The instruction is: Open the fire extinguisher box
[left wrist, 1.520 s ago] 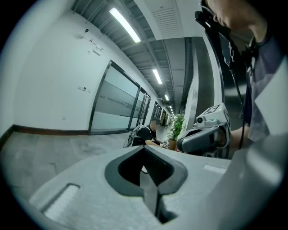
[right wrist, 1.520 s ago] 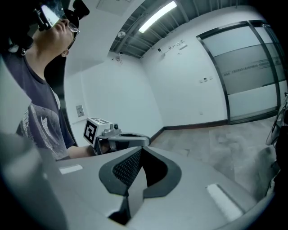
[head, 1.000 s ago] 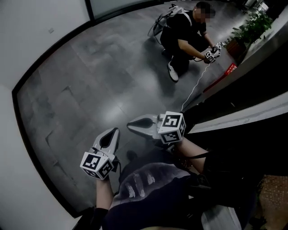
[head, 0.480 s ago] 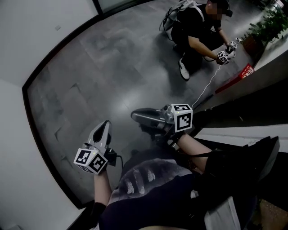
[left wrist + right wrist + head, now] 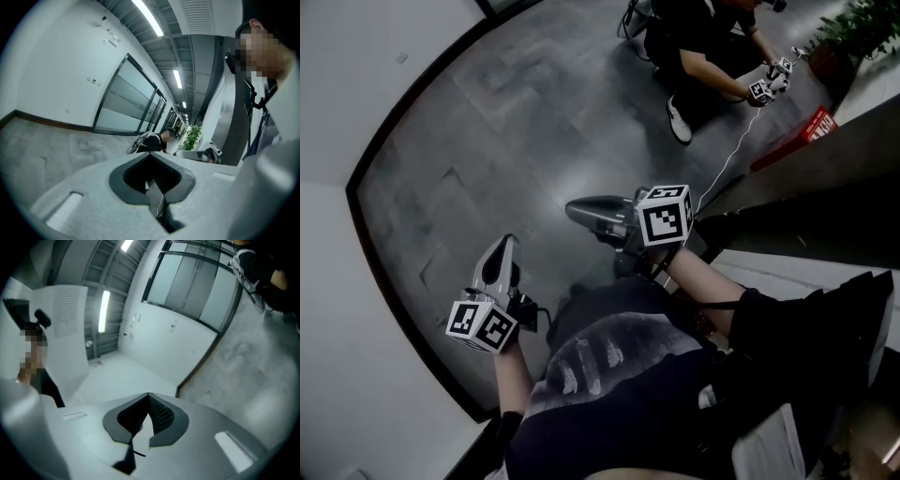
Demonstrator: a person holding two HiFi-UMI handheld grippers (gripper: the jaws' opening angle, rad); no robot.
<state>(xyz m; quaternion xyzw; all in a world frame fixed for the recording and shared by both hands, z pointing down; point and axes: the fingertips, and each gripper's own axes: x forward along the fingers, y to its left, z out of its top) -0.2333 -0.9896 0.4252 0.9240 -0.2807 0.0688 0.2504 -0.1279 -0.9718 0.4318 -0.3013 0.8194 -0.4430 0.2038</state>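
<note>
A red box-like object lies low against the dark wall at the far upper right; I cannot tell whether it is the fire extinguisher box. My left gripper is shut and empty, held over the grey floor at lower left and pointing up the frame. My right gripper is also shut and empty, pointing left near the middle with its marker cube facing the camera. In the left gripper view the jaws meet at the tip. In the right gripper view the jaws are likewise together, facing a white wall.
Another person crouches on the floor near the red object, holding grippers, with a white cable trailing toward me. A potted plant stands at the top right. A white wall with a dark baseboard curves along the left.
Both grippers have swung sideways. The right one rolled so its marker cube now faces the camera. The left one sits lower and further left. The crouching person has shifted up the frame.
</note>
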